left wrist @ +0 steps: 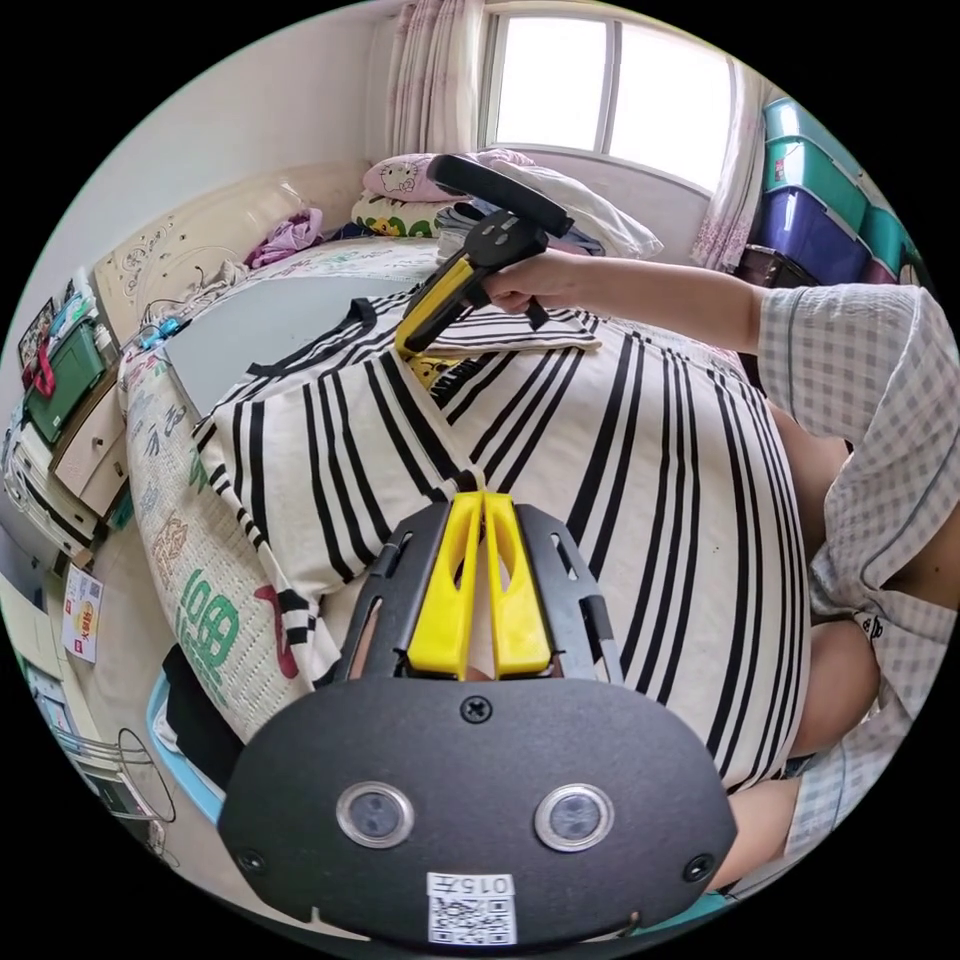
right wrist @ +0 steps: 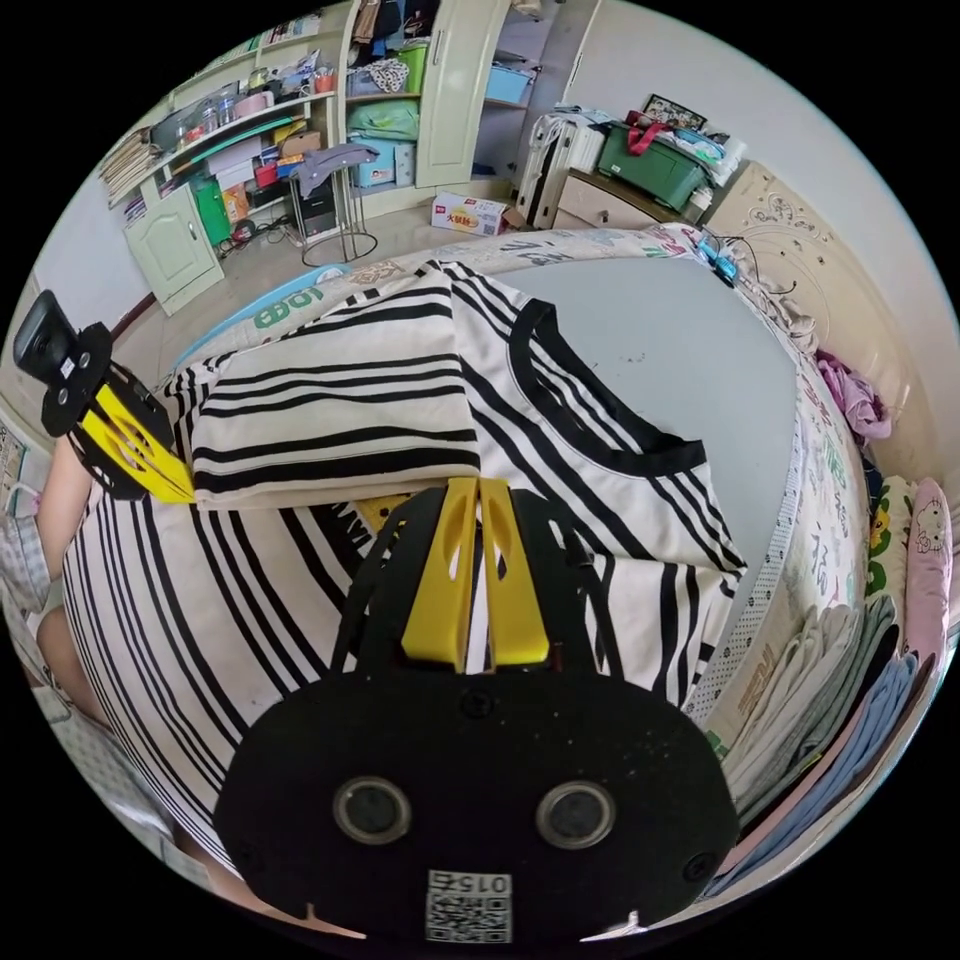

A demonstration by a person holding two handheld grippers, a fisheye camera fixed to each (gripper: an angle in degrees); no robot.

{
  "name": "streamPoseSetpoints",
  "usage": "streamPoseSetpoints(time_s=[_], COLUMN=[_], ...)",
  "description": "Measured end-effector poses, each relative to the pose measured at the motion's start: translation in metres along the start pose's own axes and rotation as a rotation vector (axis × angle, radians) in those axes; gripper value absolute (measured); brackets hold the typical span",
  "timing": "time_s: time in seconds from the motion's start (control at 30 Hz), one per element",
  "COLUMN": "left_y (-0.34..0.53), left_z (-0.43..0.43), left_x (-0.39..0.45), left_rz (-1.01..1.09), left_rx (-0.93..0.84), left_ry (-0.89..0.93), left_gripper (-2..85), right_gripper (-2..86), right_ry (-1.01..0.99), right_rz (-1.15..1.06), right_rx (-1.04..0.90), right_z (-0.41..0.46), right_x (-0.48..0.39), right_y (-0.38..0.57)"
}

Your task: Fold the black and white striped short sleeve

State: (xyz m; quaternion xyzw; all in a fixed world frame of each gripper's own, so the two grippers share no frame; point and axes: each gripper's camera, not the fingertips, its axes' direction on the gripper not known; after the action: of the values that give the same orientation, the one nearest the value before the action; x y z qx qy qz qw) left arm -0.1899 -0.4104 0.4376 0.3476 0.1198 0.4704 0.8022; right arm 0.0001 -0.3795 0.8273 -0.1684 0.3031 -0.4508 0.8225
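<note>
The black and white striped short sleeve shirt [left wrist: 650, 480] lies on the bed, its black collar [right wrist: 600, 430] towards the grey mat. One side is folded over as a flap [right wrist: 330, 420] across the body. My left gripper [left wrist: 483, 492] is shut on the flap's edge near the hem end; in the right gripper view it [right wrist: 185, 490] sits at the flap's corner. My right gripper [right wrist: 477, 484] is shut on the same edge nearer the collar. In the left gripper view it [left wrist: 405, 350] is held by a hand, its tips on the cloth.
A grey mat [right wrist: 690, 340] covers the bed beyond the collar. Folded clothes [right wrist: 830, 680] are stacked by the pillows [left wrist: 400, 180]. Storage boxes [left wrist: 820, 180] stand by the window. A dresser [left wrist: 80, 430] and shelves [right wrist: 230, 130] line the room. The person's checked sleeve [left wrist: 860, 380] is at the bed's edge.
</note>
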Motion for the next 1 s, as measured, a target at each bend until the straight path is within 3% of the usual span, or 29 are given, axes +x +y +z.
streamPoseSetpoints(time_s=[0.23, 0.33, 0.43, 0.53, 0.67, 0.8, 1.0], left_y=[0.017, 0.036, 0.049, 0.07, 0.118, 0.197, 0.313], left_z=[-0.026, -0.057, -0.091, -0.13, -0.196, -0.243, -0.243], left_x=[-0.015, -0.033, -0.045, -0.039, -0.014, 0.036, 0.102], left_rz=[-0.003, -0.067, -0.184, -0.301, -0.443, -0.599, -0.834], left_rx=[0.056, 0.166, 0.218, 0.281, 0.262, 0.181, 0.156], left_ry=[0.053, 0.055, -0.03, -0.141, -0.161, -0.186, -0.061], left_gripper=[-0.1, 0.4, 1.8, 5.2, 6.2, 7.8, 10.7], right_gripper=[1.3, 2.3, 4.0, 5.0, 4.8, 5.1, 8.4], right_ry=[-0.082, -0.102, -0.017, 0.081, 0.056, 0.024, 0.0], right_rz=[0.131, 0.114, 0.06, 0.139, 0.366, 0.441, 0.555], right_rx=[0.005, 0.0, -0.065, -0.036, 0.044, 0.136, 0.169], right_z=[-0.059, -0.129, -0.203, -0.271, -0.344, -0.386, -0.391], right_x=[0.014, -0.017, -0.072, -0.103, -0.096, -0.107, -0.114], right_y=[0.032, 0.096, 0.181, 0.267, 0.359, 0.412, 0.467])
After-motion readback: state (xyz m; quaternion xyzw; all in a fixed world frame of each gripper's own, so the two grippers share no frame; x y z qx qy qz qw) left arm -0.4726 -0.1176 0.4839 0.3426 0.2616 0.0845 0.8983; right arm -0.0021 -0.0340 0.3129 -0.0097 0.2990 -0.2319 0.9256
